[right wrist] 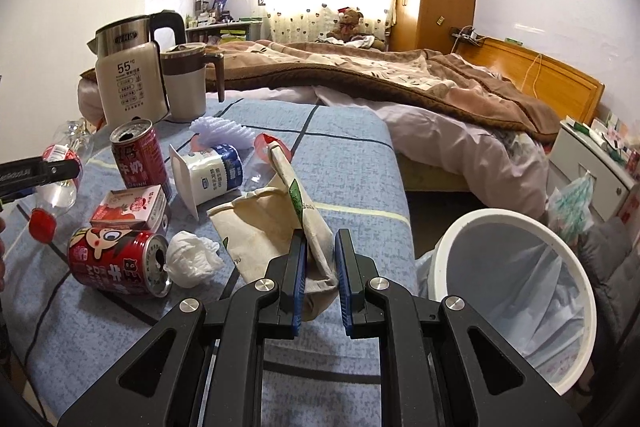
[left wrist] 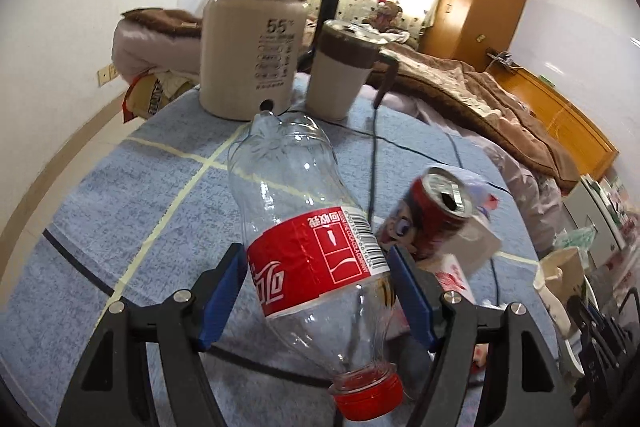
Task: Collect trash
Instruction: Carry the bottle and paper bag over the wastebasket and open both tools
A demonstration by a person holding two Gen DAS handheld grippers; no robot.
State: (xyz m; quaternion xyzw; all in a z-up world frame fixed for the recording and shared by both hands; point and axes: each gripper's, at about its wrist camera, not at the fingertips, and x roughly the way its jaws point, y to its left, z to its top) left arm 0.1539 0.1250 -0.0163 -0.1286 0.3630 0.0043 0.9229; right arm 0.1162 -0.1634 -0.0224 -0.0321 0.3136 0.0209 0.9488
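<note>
An empty clear cola bottle (left wrist: 304, 227) with a red label and red cap hangs above the blue tablecloth (left wrist: 120, 211), cap end toward the camera. My left gripper (left wrist: 316, 255) is shut on it, its blue pads pressing the label from both sides. The right wrist view shows the same bottle (right wrist: 60, 187) at the far left in the left gripper (right wrist: 60, 167). My right gripper (right wrist: 320, 239) is shut on a crumpled beige paper bag (right wrist: 272, 219) that rests on the table's near edge. A white trash bin (right wrist: 500, 215) with a plastic liner stands below, to the right.
On the table lie a tipped red can (right wrist: 116, 263), an upright red can (right wrist: 138, 157), a red carton (right wrist: 128, 207), a yogurt cup (right wrist: 208, 175) and a crumpled tissue (right wrist: 192, 263). A kettle (right wrist: 128, 75) and mug (right wrist: 186, 87) stand at the back. A bed (right wrist: 440, 99) is beyond.
</note>
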